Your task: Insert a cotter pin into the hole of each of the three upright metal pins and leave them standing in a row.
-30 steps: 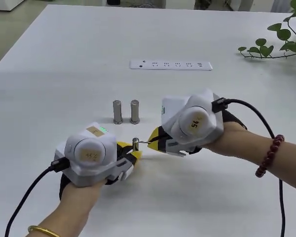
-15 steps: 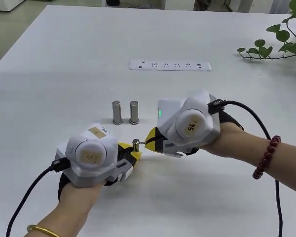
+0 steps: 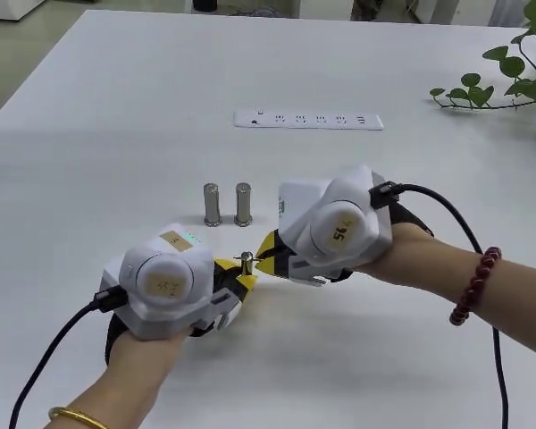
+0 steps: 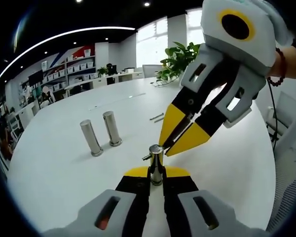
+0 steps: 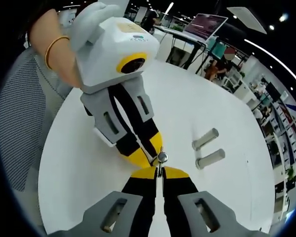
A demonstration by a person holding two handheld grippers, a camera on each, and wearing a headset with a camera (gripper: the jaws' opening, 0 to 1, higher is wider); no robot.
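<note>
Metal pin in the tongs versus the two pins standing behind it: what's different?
The held pin is clamped in the left tongs; the two back pins stand free on the table. The held pin has a cotter pin at its top hole, gripped by the right tongs; the back pins' tops look bare. All three are upright silver cylinders of like shape.

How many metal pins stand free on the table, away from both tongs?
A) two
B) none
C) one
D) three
A: one free pin and a second free pin stand side by side beyond the tongs; the left tongs grip the third pin.
</note>
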